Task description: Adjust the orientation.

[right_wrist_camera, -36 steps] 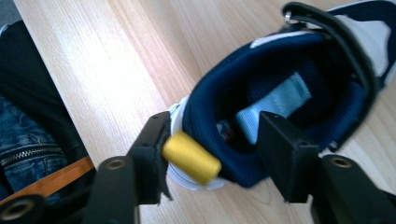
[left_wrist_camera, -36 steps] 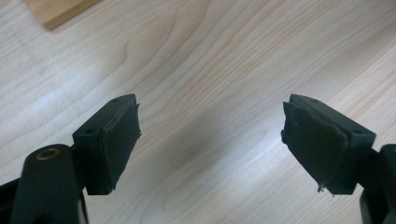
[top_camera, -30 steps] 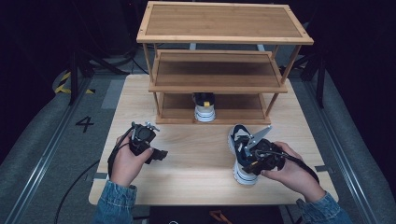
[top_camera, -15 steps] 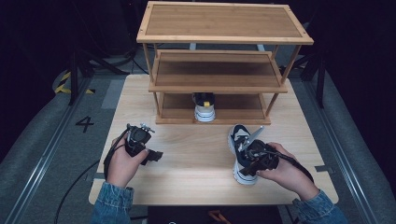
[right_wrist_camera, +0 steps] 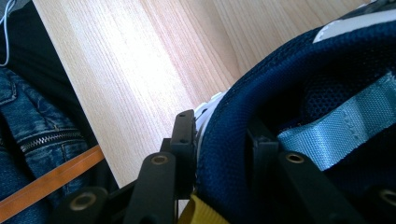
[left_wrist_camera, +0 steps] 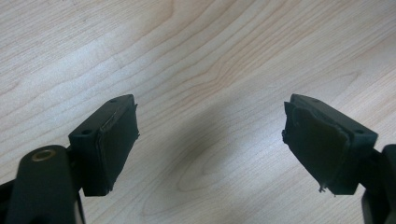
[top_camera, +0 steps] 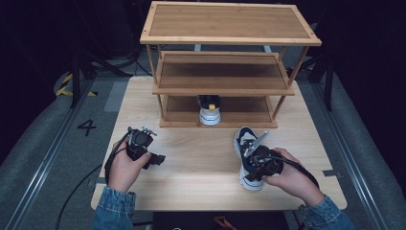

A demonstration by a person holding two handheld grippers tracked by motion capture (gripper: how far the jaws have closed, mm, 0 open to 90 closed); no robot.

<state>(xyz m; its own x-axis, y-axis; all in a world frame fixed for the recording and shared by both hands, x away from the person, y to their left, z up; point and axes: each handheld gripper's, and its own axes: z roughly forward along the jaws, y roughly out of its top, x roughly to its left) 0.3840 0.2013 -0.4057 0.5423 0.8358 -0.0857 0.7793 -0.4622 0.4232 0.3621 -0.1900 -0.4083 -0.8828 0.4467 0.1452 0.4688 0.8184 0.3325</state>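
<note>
Grip: as the right tongs (right_wrist_camera: 219, 158) have just been closing, they pinch the sneaker (top_camera: 249, 155)'s padded collar — soft, light.
Place: on the bench (top_camera: 201, 163), near shelf (top_camera: 220, 86).
Left tongs (left_wrist_camera: 210, 144): spread — idle.

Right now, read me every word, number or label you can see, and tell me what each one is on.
"4": a white number on the grey floor, left of the table.
The sneaker's light blue pull tab bears small marks, too faint to read.
Nothing is readable on the wooden rack or the sneaker on its lowest shelf.
</note>
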